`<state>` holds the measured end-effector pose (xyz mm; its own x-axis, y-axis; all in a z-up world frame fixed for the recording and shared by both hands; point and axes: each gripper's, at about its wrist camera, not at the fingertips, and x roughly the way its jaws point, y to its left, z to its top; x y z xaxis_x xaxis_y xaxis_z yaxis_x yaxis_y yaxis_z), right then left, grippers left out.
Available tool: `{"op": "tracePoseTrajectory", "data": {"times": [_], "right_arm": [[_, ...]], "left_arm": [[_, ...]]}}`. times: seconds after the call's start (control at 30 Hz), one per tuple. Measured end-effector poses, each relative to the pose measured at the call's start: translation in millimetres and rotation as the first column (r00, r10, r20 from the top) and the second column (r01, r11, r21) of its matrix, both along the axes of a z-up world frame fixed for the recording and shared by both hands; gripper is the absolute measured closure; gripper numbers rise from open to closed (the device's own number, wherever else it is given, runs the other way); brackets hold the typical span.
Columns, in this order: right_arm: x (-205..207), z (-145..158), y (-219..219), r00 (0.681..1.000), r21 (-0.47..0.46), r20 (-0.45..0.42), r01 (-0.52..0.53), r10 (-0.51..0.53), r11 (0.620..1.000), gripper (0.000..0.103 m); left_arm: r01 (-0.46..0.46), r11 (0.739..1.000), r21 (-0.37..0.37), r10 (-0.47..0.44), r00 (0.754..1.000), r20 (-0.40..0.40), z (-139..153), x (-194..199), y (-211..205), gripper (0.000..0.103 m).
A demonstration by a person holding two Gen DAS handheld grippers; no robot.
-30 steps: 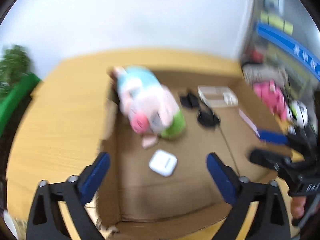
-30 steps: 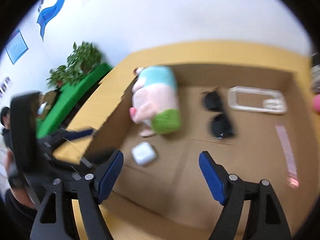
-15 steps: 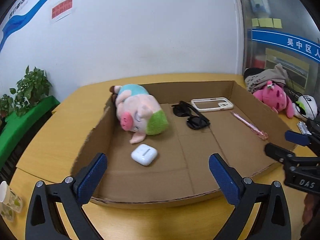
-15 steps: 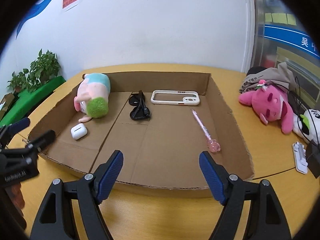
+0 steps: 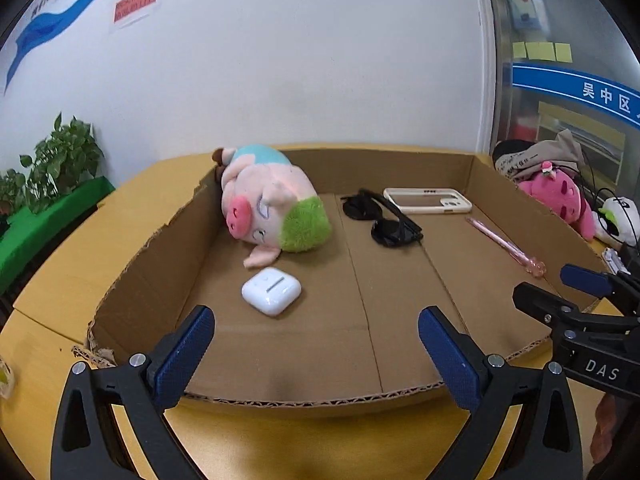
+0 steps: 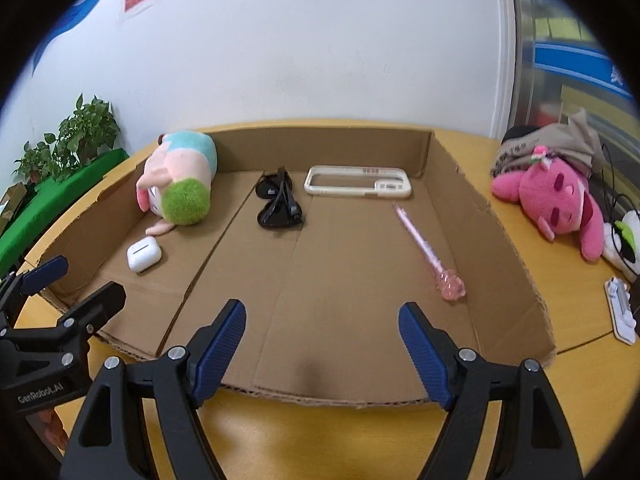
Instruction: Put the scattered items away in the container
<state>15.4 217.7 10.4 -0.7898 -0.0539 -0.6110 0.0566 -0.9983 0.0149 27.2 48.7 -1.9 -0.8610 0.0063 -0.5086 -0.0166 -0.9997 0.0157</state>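
A shallow cardboard box (image 5: 152, 280) lies open on a yellow table (image 5: 80, 248), and five things rest on its floor. In the left wrist view, the pig plush (image 5: 272, 204) lies on its side against the box's left wall at about 11 o'clock from the left gripper (image 5: 316, 348), with the white earbud case (image 5: 271, 291) just below it, close to its foot but apart. The black sunglasses (image 5: 380, 220) sit folded near the middle at about 1 o'clock, the cream phone case (image 5: 428, 201) lies flat just beyond them near the far wall, and the pink pen (image 5: 504, 246) lies slanted towards the right wall at about 2 o'clock. The left gripper stands wide open over the near edge of the box with nothing between its blue pads. In the right wrist view, the right gripper (image 6: 322, 344) is also spread wide and empty above the near edge; from it the pen (image 6: 428, 248) lies at 1 o'clock, the phone case (image 6: 358, 182) at 12, the sunglasses (image 6: 278, 204) at 11, and the plush (image 6: 180, 184) and earbud case (image 6: 143, 254) at 10. Outside the box, on the table at 2 o'clock, lies a pink plush (image 6: 556, 196) beside a heap of grey cloth (image 6: 560, 148). A potted plant (image 6: 76, 136) stands at the far left by the wall.
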Motion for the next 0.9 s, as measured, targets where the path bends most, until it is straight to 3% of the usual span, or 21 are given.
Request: {"op": "tracePoseTrajectory", "data": {"times": [0.1,0.3,0.9], "right_arm": [[2,-2,0,1.0,-0.001,-0.024,0.002,-0.002,1.0,0.02],[11,-6,4,0.992,-0.01,-0.124,-0.021,0.02,1.0,0.015],[10,-6,2,0.992,-0.014,-0.124,-0.021,0.02,1.0,0.012]], "left_arm": [[0.005,1.0,0.002,-0.005,0.999,-0.036,-2,0,1,0.0],[0.02,1.0,0.012,-0.019,1.0,-0.021,-3,-2,1,0.0],[0.015,1.0,0.014,-0.014,1.0,-0.023,-3,-2,1,0.0]]}}
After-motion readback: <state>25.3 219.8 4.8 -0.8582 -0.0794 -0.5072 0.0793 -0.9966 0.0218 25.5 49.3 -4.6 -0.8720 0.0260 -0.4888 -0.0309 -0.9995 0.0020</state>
